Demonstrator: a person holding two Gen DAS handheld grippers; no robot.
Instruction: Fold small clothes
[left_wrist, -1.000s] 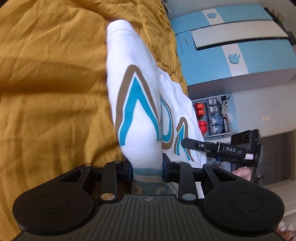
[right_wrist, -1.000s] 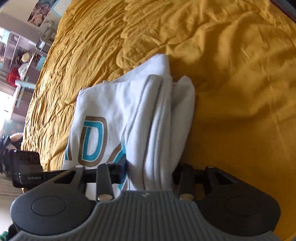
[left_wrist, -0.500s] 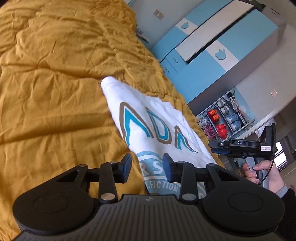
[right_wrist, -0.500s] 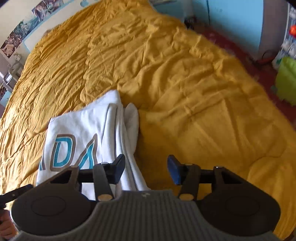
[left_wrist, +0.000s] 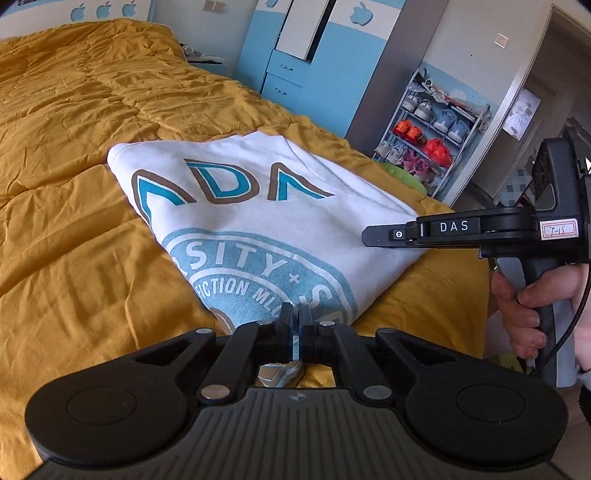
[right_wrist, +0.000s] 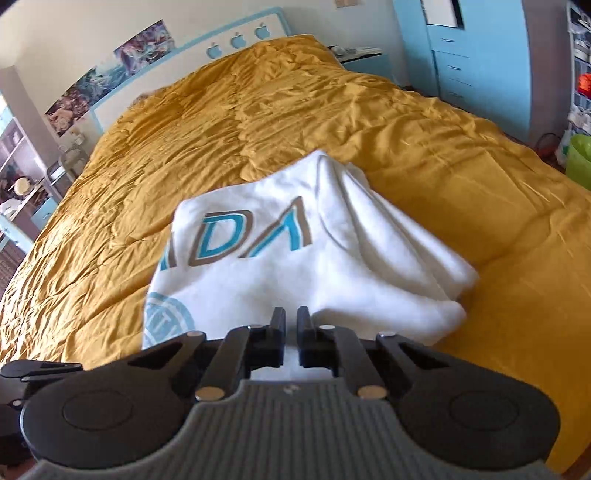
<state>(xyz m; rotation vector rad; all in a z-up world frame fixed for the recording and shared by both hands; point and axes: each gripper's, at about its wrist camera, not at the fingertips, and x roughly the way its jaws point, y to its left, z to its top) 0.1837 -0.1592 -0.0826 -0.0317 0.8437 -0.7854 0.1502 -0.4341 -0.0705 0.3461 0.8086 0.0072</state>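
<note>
A white T-shirt (left_wrist: 258, 206) with blue and brown lettering and a round blue print lies partly folded on the mustard bedspread (left_wrist: 74, 229). It also shows in the right wrist view (right_wrist: 280, 258), with a bunched fold along its right side. My left gripper (left_wrist: 295, 317) is shut on the shirt's near hem. My right gripper (right_wrist: 291, 321) is shut on the shirt's near edge on the other side. The right gripper also shows from the side in the left wrist view (left_wrist: 373, 236), with a hand on its handle.
The bed's edge runs along the right, with a blue wardrobe (left_wrist: 306, 62) and a shoe rack (left_wrist: 432, 122) beyond it. A green bin (right_wrist: 580, 158) stands on the floor at the right. The headboard (right_wrist: 207, 48) is at the far end.
Both grippers let go of the raised fold, drew back toward the near edge, then shut on the shirt's near hem. The shirt now lies flatter on the bed.
</note>
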